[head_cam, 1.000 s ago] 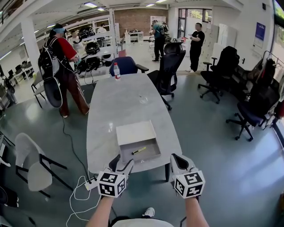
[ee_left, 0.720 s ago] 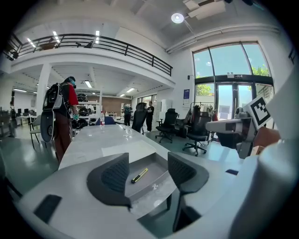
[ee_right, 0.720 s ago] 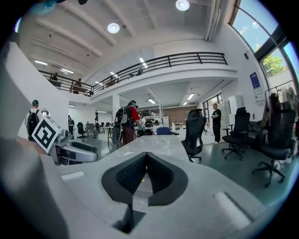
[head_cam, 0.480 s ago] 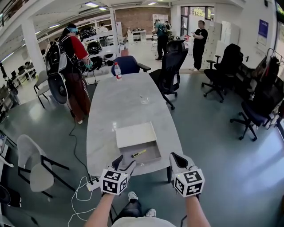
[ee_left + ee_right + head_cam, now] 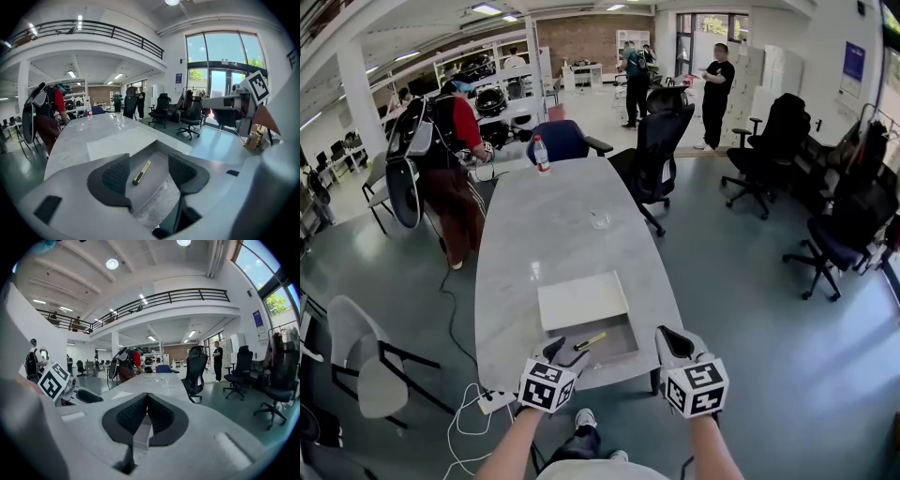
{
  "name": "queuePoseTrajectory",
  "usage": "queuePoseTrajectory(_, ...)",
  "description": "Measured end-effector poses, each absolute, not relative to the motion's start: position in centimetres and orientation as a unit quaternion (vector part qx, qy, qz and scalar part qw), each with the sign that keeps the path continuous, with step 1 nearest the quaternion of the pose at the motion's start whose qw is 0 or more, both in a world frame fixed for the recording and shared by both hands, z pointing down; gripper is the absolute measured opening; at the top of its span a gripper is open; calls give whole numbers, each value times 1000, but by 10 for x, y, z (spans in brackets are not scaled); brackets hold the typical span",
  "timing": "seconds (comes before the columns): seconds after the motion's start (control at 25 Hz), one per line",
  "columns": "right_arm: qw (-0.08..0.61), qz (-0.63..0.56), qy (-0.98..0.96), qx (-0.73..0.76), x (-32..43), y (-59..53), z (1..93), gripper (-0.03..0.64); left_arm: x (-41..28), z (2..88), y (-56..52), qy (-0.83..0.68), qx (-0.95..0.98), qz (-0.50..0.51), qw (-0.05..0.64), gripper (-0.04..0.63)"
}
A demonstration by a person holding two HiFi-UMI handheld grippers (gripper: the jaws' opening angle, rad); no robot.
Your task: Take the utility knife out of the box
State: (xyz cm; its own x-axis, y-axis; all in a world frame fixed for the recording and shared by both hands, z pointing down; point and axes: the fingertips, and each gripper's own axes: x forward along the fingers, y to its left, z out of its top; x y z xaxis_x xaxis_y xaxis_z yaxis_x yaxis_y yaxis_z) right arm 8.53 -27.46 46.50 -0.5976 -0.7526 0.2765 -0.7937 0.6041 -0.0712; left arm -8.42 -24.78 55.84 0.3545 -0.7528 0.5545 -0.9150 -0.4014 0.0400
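A shallow grey box (image 5: 617, 350) sits open at the near end of the long grey table (image 5: 553, 234), its pale lid (image 5: 581, 300) flat behind it. The yellow and black utility knife (image 5: 590, 341) lies loose on the box floor. My left gripper (image 5: 565, 351) hangs open over the box's near left edge. In the left gripper view the utility knife (image 5: 141, 172) shows between the spread left gripper (image 5: 147, 161) pads, farther on and untouched. My right gripper (image 5: 675, 339) is just right of the box. In the right gripper view the right gripper (image 5: 147, 397) is shut on nothing.
A water bottle (image 5: 537, 153) and a small glass (image 5: 600, 220) stand farther up the table. Office chairs (image 5: 661, 141) line the right side, and a white chair (image 5: 361, 361) stands at the left. A power strip with cables (image 5: 492, 401) lies on the floor. A person with a backpack (image 5: 441, 159) is at the far left.
Both grippers have drawn closer to the box, and the left one now reaches over its near edge. The person with the backpack has shifted at the table's far left.
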Motion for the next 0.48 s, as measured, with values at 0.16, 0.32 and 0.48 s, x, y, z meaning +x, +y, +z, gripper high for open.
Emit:
queuePoseTrajectory(0.16, 119, 93, -891, 428, 72, -289, 471, 5, -80, 581, -259, -483, 812, 271, 185, 235)
queuePoseTrajectory(0.32, 125, 90, -892, 424, 61, -304, 471, 5, -74, 600, -267, -442, 818, 314, 193, 235)
queuePoseTrajectory(0.48, 127, 89, -893, 423, 52, -319, 471, 5, -74, 612, -279, -417, 817, 343, 201, 235)
